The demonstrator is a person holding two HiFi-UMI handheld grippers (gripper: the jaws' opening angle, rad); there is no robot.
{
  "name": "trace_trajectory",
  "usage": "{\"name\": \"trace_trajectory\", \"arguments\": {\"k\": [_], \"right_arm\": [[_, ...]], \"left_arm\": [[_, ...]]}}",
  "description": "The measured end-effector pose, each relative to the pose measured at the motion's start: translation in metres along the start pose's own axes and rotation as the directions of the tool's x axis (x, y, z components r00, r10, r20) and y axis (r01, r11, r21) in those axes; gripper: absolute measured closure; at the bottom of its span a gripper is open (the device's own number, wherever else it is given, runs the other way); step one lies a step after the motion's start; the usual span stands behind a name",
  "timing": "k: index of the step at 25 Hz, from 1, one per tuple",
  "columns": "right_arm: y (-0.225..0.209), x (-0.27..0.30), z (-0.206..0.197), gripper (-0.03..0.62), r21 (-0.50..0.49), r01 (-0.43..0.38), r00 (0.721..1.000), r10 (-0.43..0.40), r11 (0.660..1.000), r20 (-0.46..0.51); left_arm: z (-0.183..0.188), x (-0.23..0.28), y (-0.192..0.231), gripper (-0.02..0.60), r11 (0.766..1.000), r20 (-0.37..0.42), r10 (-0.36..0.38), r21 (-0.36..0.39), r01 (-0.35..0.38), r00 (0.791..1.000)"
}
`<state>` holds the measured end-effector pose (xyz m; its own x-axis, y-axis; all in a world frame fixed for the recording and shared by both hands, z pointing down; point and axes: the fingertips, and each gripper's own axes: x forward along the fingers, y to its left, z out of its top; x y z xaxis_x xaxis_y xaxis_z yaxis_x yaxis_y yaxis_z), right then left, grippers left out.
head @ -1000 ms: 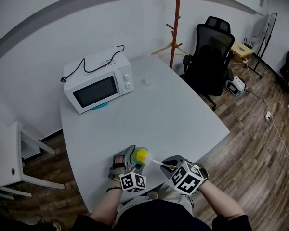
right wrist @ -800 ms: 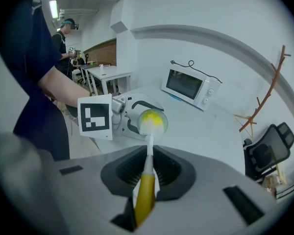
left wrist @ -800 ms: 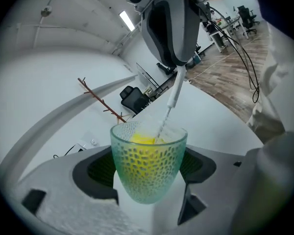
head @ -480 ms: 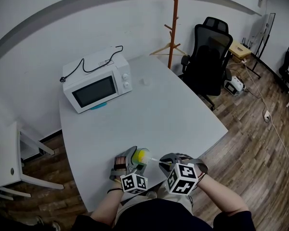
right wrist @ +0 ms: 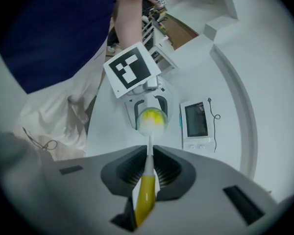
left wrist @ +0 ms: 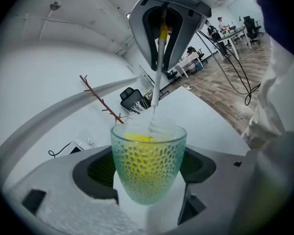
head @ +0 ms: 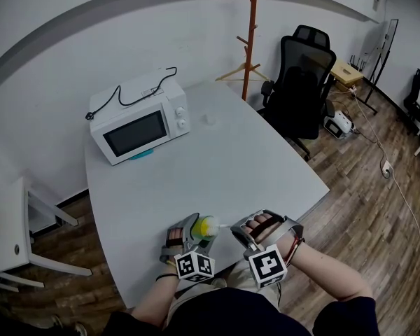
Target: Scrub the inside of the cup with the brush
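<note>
Your left gripper [left wrist: 149, 175] grips the cup [left wrist: 147, 151] over the table's [head: 231, 159] near edge, your right gripper [right wrist: 148, 169] pinches the brush [right wrist: 144, 197], bristles inside the cup: scrubbing looks under way, not finished

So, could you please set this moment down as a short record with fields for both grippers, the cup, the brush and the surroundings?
left gripper: jaws shut on the green dimpled translucent cup
right gripper: jaws shut on the yellow handle of the white-stemmed brush
cup: mouth turned toward the right gripper, yellow showing inside
brush: head inside the cup
surroundings: pale grey table, white microwave at its far left
</note>
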<state>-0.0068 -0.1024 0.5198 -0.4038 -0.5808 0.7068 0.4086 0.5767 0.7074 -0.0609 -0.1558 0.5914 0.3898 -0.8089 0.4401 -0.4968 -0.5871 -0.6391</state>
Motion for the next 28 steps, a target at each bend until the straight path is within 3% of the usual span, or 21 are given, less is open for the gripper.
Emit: {"name": "trace_trajectory", "arguments": {"k": [2,5,10,12,14,18,21,23,25,28], "right_arm": [[-0.007,-0.004,0.007,0.545,-0.077,0.051,0.999,-0.050,0.996,0.018],[-0.015,-0.007,0.011,0.545,-0.247,0.149,0.989,-0.145,0.957,0.033],[-0.010,-0.009,0.010,0.545,-0.526,0.210,0.974,-0.221,0.824,0.042],[-0.010,-0.009,0.011,0.545,-0.549,0.216,0.972,-0.229,0.807,0.045],[-0.010,-0.008,0.011,0.545,-0.531,0.208,0.975,-0.220,0.821,0.041],[-0.012,-0.006,0.012,0.545,-0.412,0.185,0.982,-0.188,0.892,0.032],[-0.002,-0.003,0.009,0.545,-0.189,0.072,0.997,-0.073,0.979,0.003],[0.005,0.002,0.001,0.545,-0.013,-0.019,1.000,0.019,1.000,-0.015],[0.005,0.005,0.000,0.545,0.189,-0.093,0.996,0.093,0.977,0.009],[0.004,0.004,0.003,0.545,0.464,-0.215,0.976,0.198,0.860,0.086]], "left_arm": [[0.000,0.001,0.000,0.198,1.000,0.001,-0.003,-0.003,0.003,1.000],[0.000,0.000,-0.001,0.198,1.000,0.002,-0.009,-0.009,0.009,1.000],[0.001,0.000,-0.003,0.198,1.000,0.002,-0.017,-0.016,0.017,1.000],[0.001,0.001,-0.003,0.198,1.000,0.001,-0.018,-0.014,0.018,1.000],[0.001,0.001,-0.004,0.198,1.000,0.001,-0.017,-0.013,0.017,1.000],[-0.001,0.002,-0.006,0.197,1.000,-0.005,-0.013,-0.006,0.013,1.000],[-0.002,0.002,-0.005,0.198,1.000,-0.006,-0.004,0.002,0.004,1.000],[-0.002,0.003,-0.003,0.198,1.000,-0.005,0.000,0.002,0.000,1.000],[-0.002,0.004,-0.002,0.198,1.000,-0.005,0.002,0.005,-0.002,1.000],[-0.002,0.005,-0.001,0.197,1.000,-0.002,0.006,0.009,-0.006,1.000]]}}
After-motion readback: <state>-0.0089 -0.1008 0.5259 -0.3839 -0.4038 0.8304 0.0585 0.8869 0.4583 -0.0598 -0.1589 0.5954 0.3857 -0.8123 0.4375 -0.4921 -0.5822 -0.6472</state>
